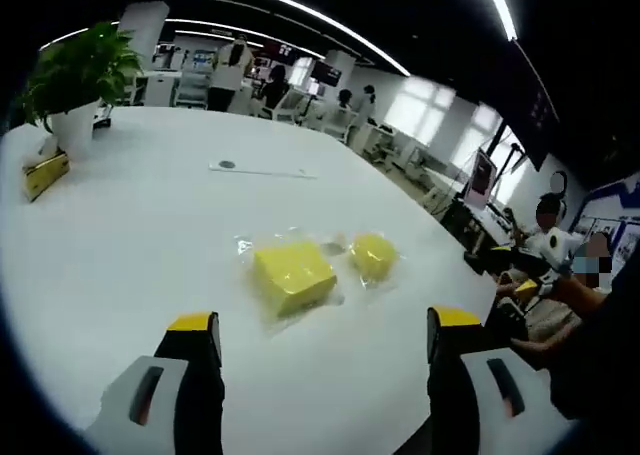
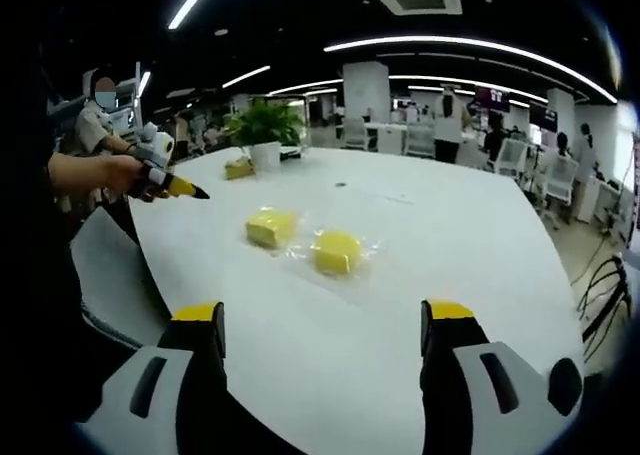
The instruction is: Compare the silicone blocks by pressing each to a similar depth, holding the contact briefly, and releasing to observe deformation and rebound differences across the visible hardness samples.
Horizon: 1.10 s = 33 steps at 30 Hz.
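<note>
Two yellow silicone blocks in clear plastic wrap, a larger square block (image 1: pixel 293 276) and a smaller rounded block (image 1: pixel 374 255), lie side by side on the white desk (image 1: pixel 130 245); the left gripper (image 1: pixel 325 335) and right gripper (image 2: pixel 322 325) hang above with fingers spread, holding nothing

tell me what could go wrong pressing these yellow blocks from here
1. Both yellow silicone blocks, the larger block and the smaller block, sit in loose clear wrap on a smooth white table; a press off centre may make them slide rather than compress.
2. The glossy wrap could hide the dent and rebound.
3. The left gripper and right gripper are open and well short of the blocks, so matching press depth by hand may be uneven.
</note>
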{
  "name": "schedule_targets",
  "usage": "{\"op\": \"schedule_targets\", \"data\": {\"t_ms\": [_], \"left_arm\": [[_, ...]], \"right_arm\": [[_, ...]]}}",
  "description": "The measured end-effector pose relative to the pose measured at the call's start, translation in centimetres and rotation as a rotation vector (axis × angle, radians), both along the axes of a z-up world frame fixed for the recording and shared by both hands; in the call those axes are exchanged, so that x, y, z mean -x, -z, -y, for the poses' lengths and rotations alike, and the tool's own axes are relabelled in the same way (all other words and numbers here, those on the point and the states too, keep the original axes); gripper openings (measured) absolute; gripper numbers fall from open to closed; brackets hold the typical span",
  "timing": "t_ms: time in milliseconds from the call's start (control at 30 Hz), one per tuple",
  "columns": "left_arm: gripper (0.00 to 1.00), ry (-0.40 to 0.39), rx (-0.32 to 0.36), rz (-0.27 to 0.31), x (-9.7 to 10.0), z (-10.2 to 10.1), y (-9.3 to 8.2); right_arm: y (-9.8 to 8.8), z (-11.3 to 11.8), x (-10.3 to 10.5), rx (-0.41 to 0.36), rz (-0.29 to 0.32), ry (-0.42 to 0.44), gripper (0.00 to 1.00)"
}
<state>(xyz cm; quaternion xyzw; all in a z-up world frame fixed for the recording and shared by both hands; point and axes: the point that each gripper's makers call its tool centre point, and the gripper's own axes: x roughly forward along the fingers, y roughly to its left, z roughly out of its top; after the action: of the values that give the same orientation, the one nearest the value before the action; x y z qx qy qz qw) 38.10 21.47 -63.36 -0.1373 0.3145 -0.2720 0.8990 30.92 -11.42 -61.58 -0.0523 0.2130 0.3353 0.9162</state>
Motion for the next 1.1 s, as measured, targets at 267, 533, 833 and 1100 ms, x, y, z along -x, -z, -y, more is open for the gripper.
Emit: {"op": "schedule_targets", "data": {"t_ms": [267, 533, 833, 1100], "left_arm": [[0.80, -0.073, 0.107, -0.082, -4.7, -0.1, 0.8], [0.74, -0.104, 0.094, -0.083, -9.3, 0.3, 1.9], [0.67, -0.193, 0.189, -0.247, -11.3, 1.1, 5.3], [0.61, -0.271, 0.215, -0.334, -12.7, 1.5, 8.2]], "right_arm": [[0.7, 1.1, 0.6, 0.022, -0.023, 0.034, 0.72], [1.3, 1.9, 1.0, 0.042, -0.039, 0.059, 0.70], [2.2, 2.9, 1.6, 0.071, -0.071, 0.081, 0.67], [2.5, 3.2, 1.3, 0.082, -0.082, 0.085, 0.65]]}}
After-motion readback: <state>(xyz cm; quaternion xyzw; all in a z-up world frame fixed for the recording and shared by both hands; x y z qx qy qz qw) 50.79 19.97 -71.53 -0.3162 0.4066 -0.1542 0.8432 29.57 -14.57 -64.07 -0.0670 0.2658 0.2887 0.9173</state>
